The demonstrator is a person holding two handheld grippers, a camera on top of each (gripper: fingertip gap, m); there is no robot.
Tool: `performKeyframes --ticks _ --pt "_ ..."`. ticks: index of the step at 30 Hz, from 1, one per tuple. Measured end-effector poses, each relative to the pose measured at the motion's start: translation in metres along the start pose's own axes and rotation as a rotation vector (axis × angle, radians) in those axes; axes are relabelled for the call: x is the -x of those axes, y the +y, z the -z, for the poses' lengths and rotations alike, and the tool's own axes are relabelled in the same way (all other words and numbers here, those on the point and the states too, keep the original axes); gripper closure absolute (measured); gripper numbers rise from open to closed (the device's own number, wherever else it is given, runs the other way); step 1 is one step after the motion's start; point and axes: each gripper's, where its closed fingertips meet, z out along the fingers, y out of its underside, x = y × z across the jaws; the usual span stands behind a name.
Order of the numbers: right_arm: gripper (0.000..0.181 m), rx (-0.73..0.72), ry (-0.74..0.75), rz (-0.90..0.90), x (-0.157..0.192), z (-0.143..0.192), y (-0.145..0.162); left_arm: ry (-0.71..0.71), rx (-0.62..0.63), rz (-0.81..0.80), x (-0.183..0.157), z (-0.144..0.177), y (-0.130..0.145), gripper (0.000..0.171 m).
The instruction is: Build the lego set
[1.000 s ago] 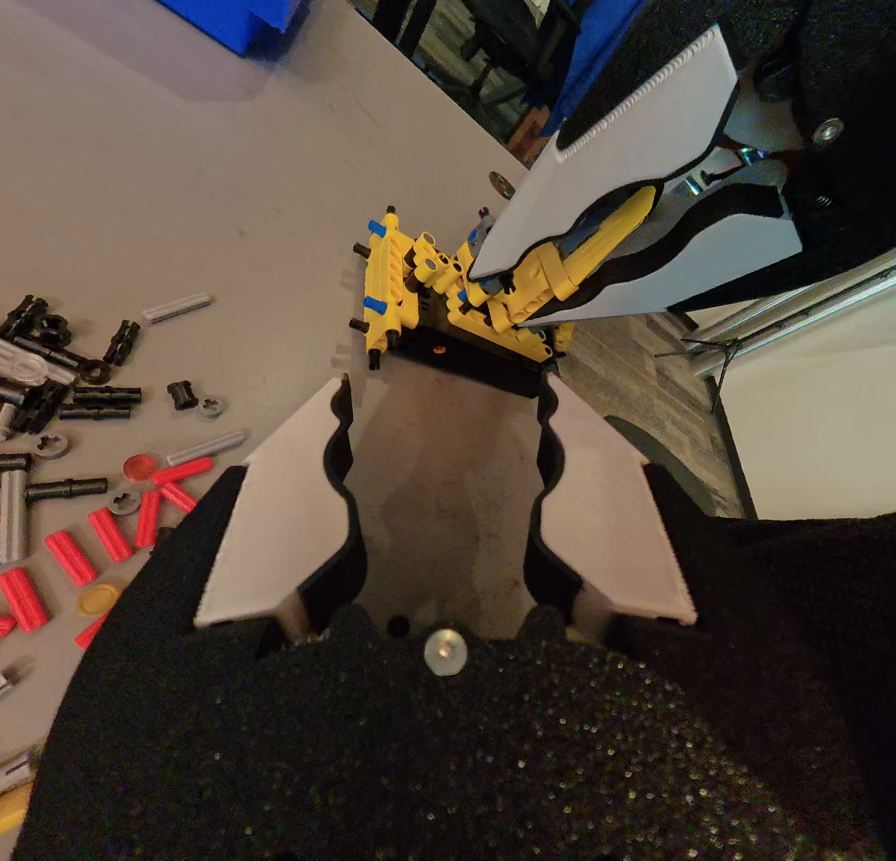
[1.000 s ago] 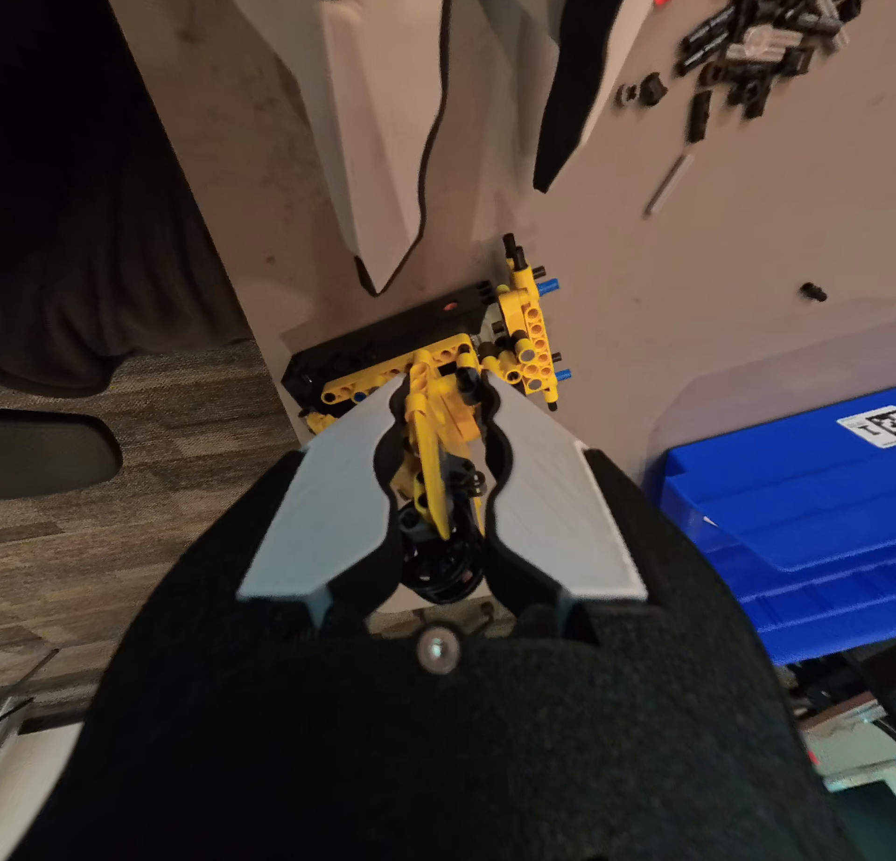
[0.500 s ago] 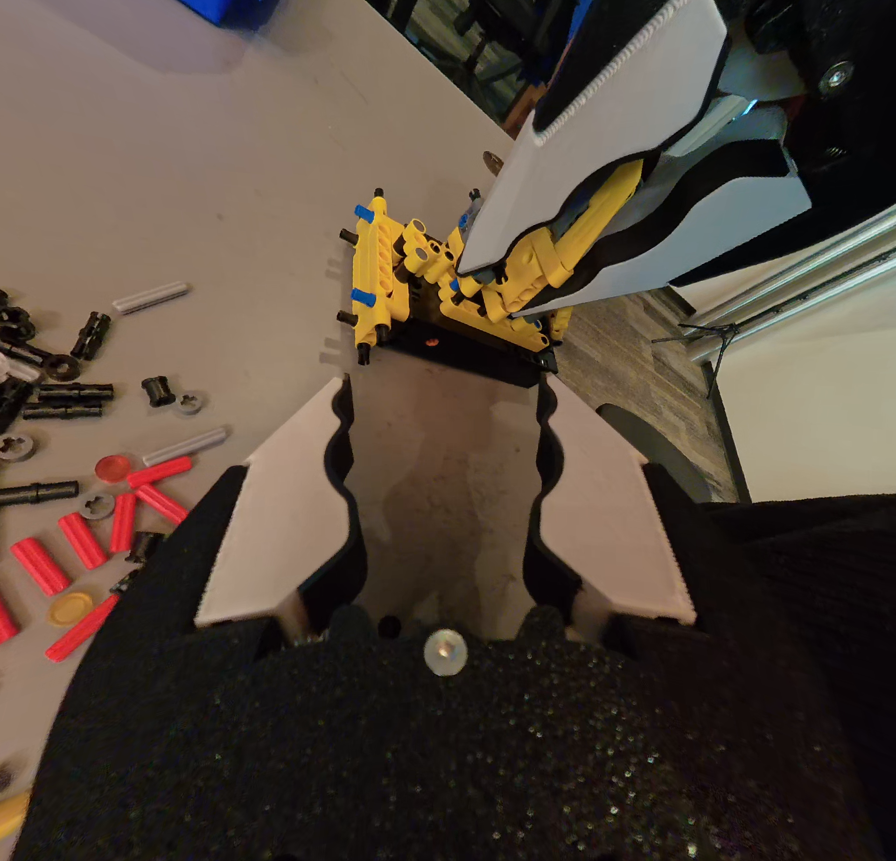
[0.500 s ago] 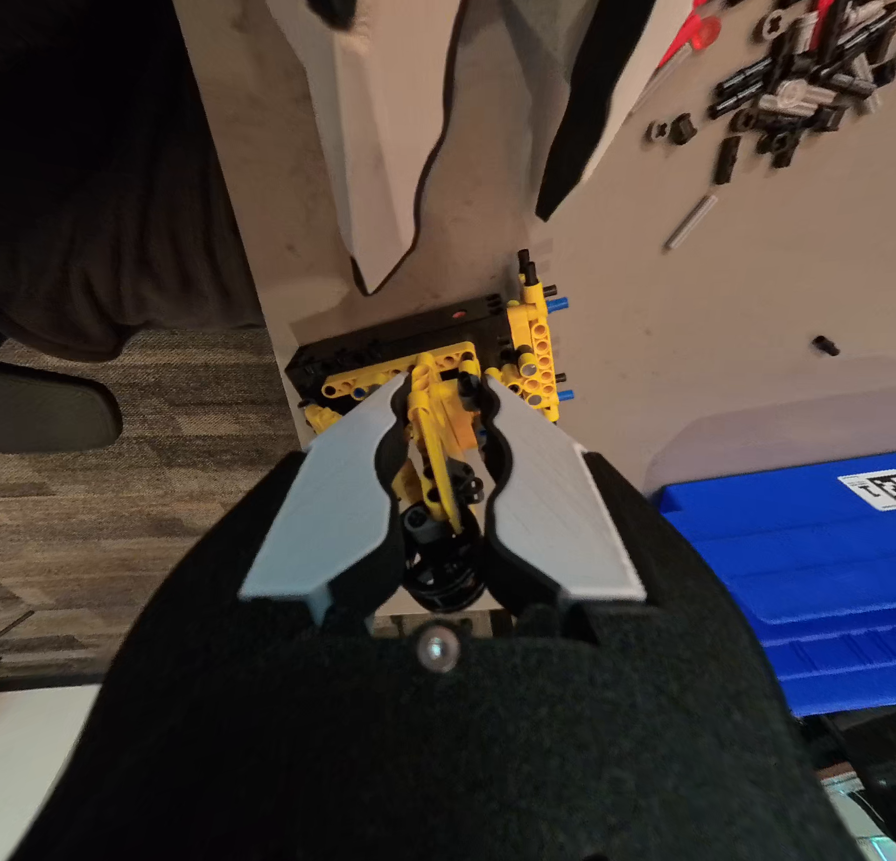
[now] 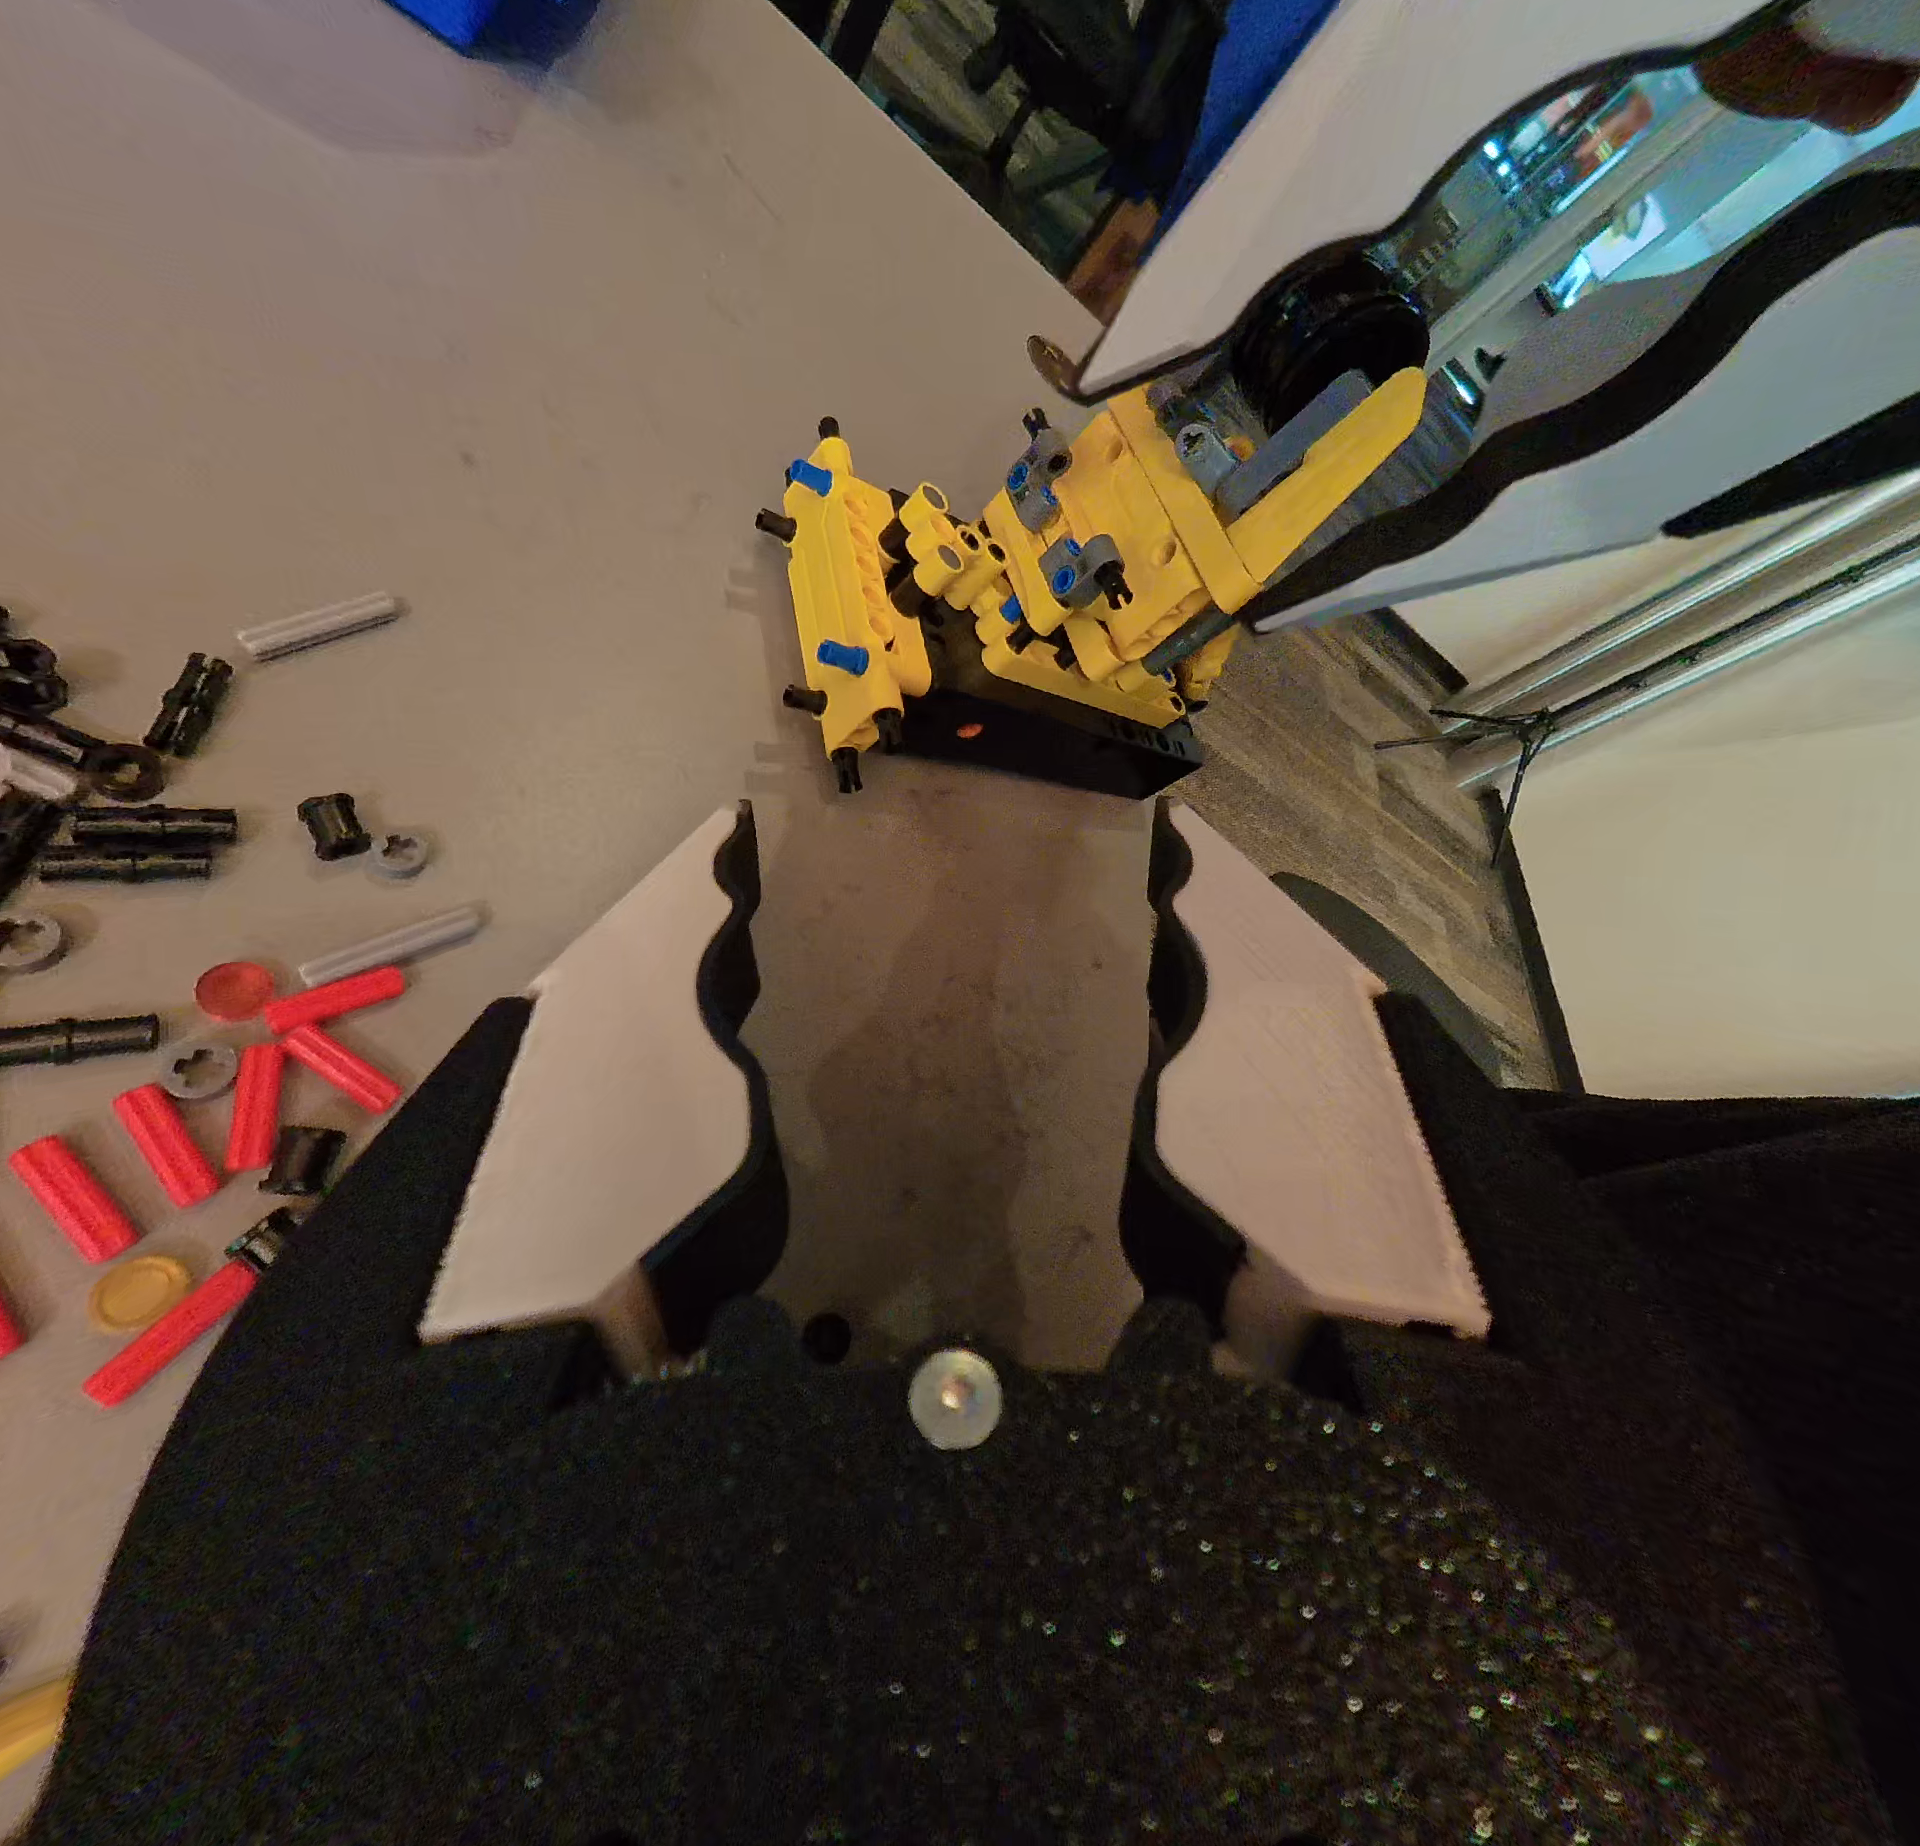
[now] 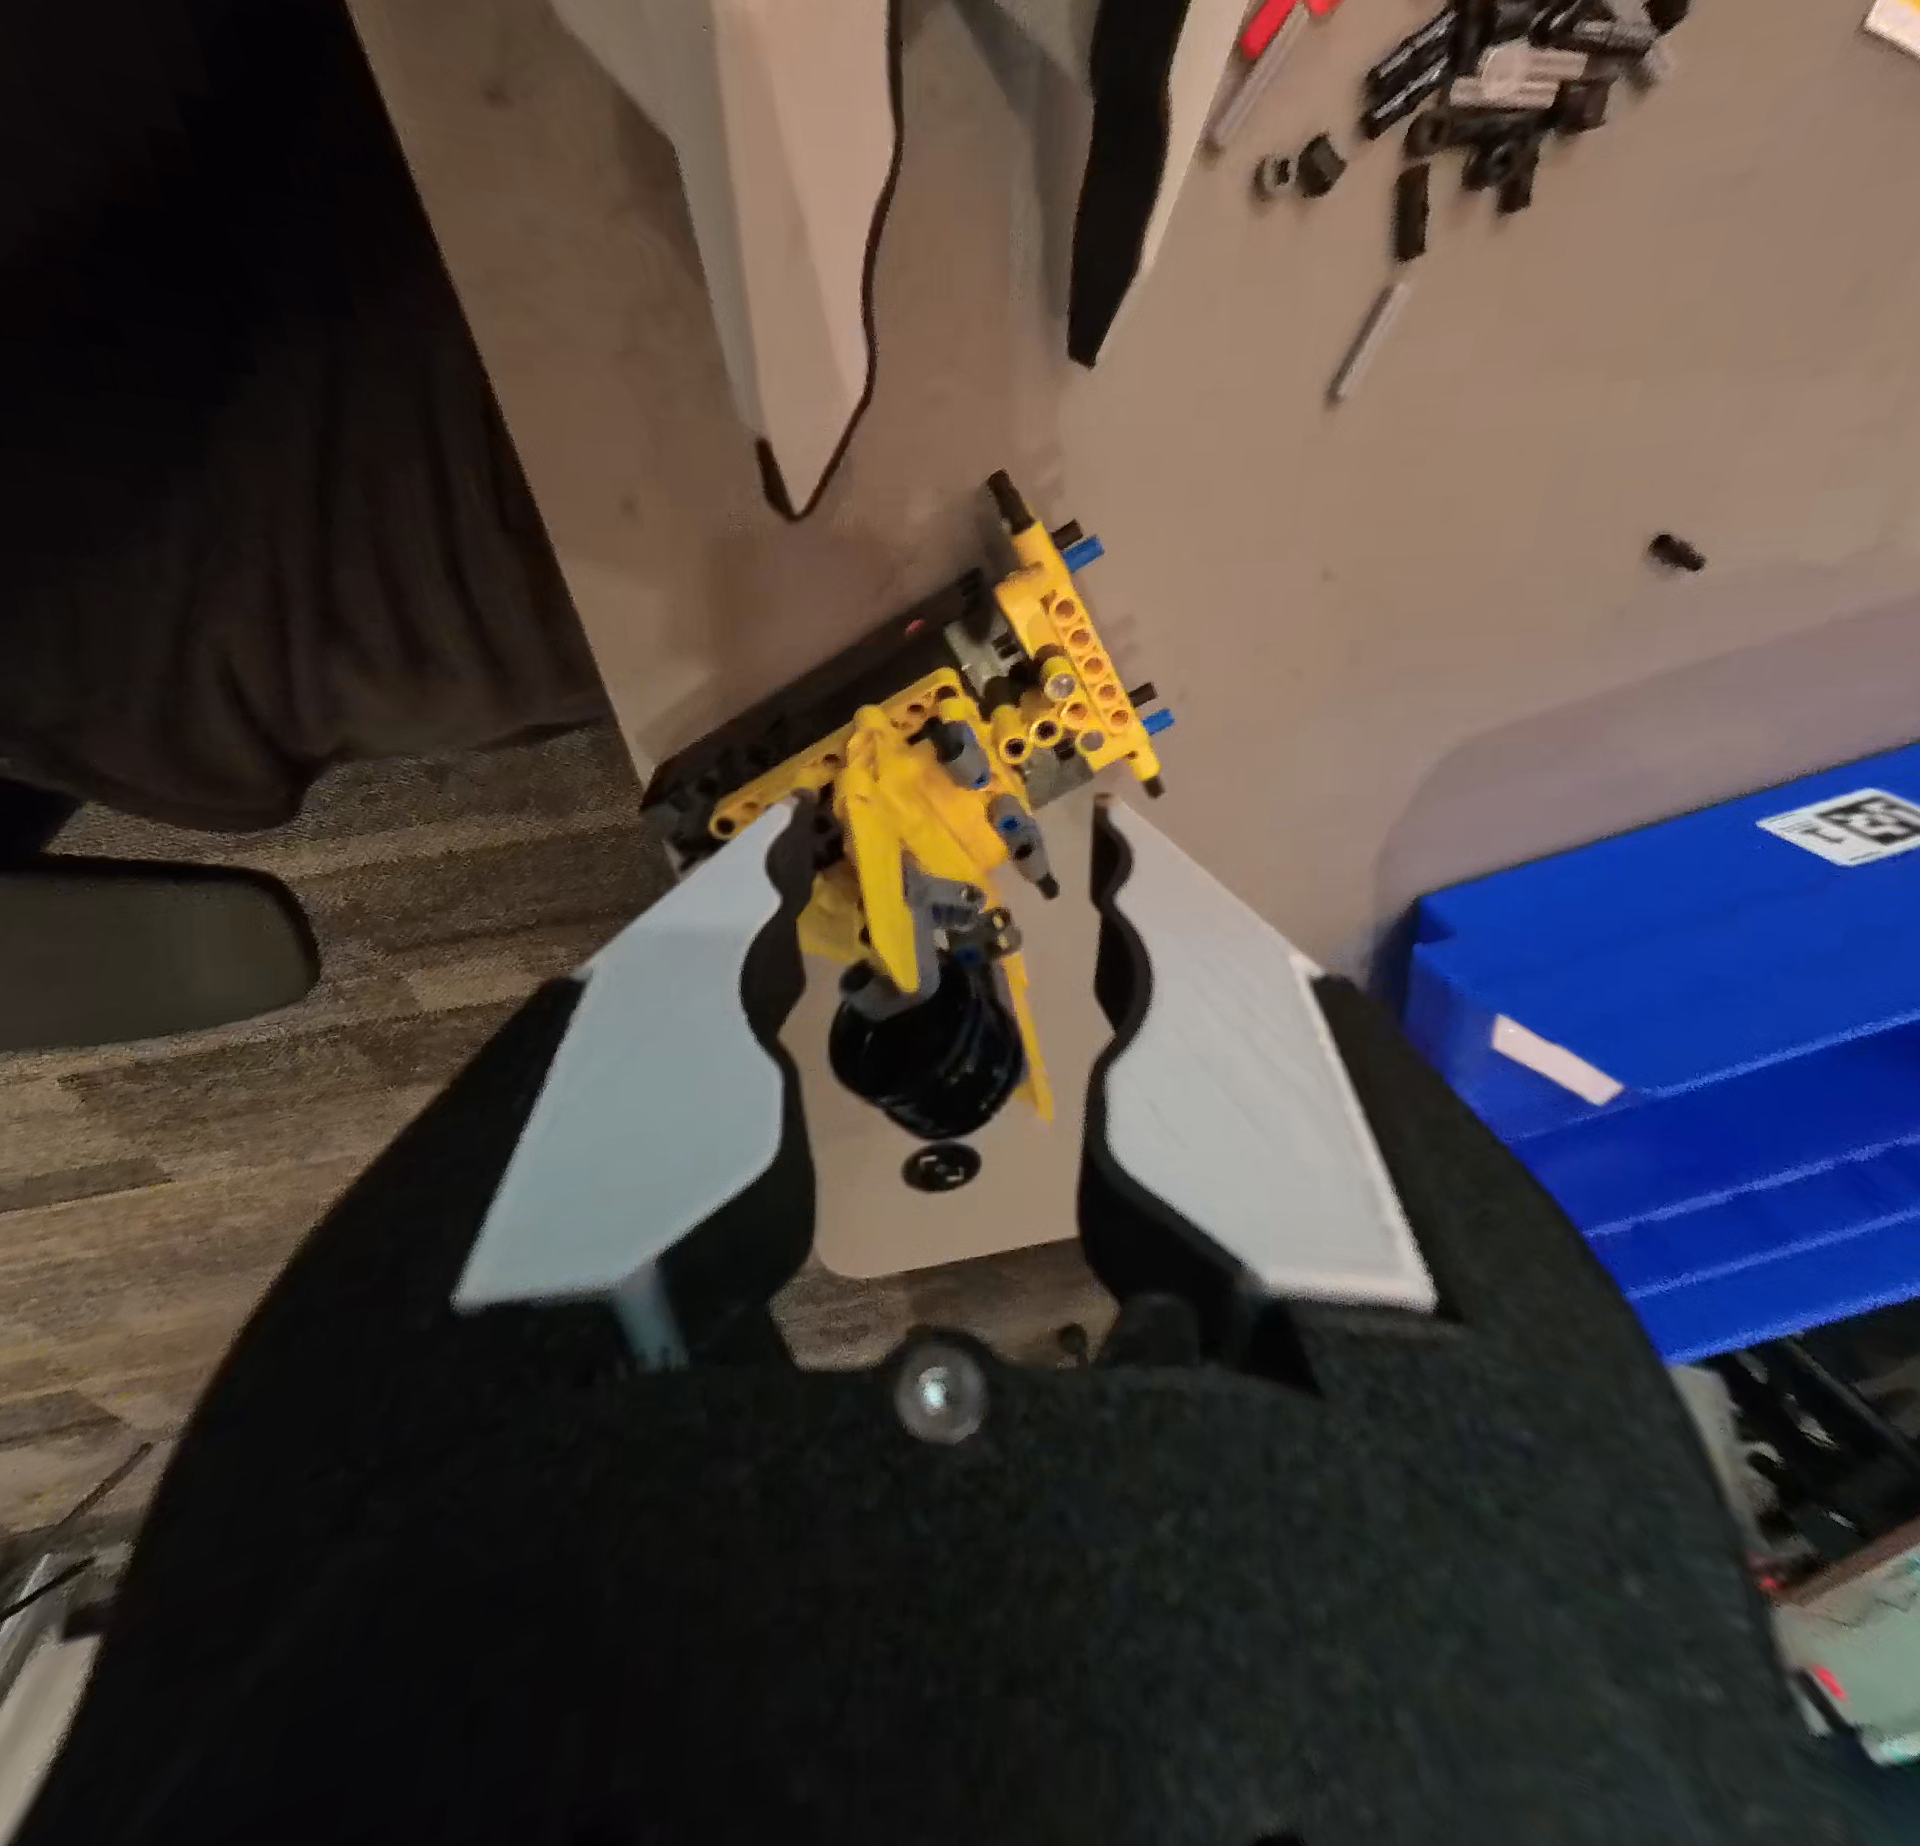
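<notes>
A yellow and black brick model [image 5: 1039,591] with blue pins and a black wheel [image 6: 935,1058] lies tilted at the table's edge. My right gripper [image 6: 945,807] is open. The model [image 6: 935,809] sits between its fingers, close to the left one, and the wheel end points toward the camera. My left gripper [image 5: 951,809] is open and empty, its fingertips just short of the model's black beam. The right gripper [image 5: 1169,497] also shows at the upper right of the left wrist view. The left gripper [image 6: 935,435] shows at the top of the right wrist view.
Loose red pins [image 5: 166,1142], black pins [image 5: 125,840] and a grey axle [image 5: 317,622] lie scattered on the grey table [image 5: 416,342] to the left. A blue bin [image 6: 1662,1069] stands beside the model. The table edge and the floor [image 6: 312,1121] lie right behind the model. The grey axle [image 5: 317,622] sits 7 cm or so from the ends of my left fingers.
My right gripper has opened and let go of the model, which now leans over more. My left gripper has stayed open in about the same place.
</notes>
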Motion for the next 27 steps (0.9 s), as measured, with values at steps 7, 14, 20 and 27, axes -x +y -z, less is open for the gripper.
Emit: performKeyframes --ticks 7,14,20,27 --pt "0.143 0.001 -0.105 0.054 0.019 -0.005 0.006 0.0 -0.004 0.002 0.0 0.0 0.0 0.097" --pt "0.154 -0.007 -0.087 0.195 0.022 -0.015 0.008 0.0 -0.003 0.001 0.0 0.0 0.0 0.097" --pt "0.148 0.002 -0.095 0.109 0.022 -0.018 0.012 0.0 0.001 -0.004 0.0 0.0 0.0 0.097" --pt "0.154 -0.021 -0.132 0.005 0.019 -0.018 0.008 0.008 0.002 0.004 -0.001 0.0 0.001 0.098"
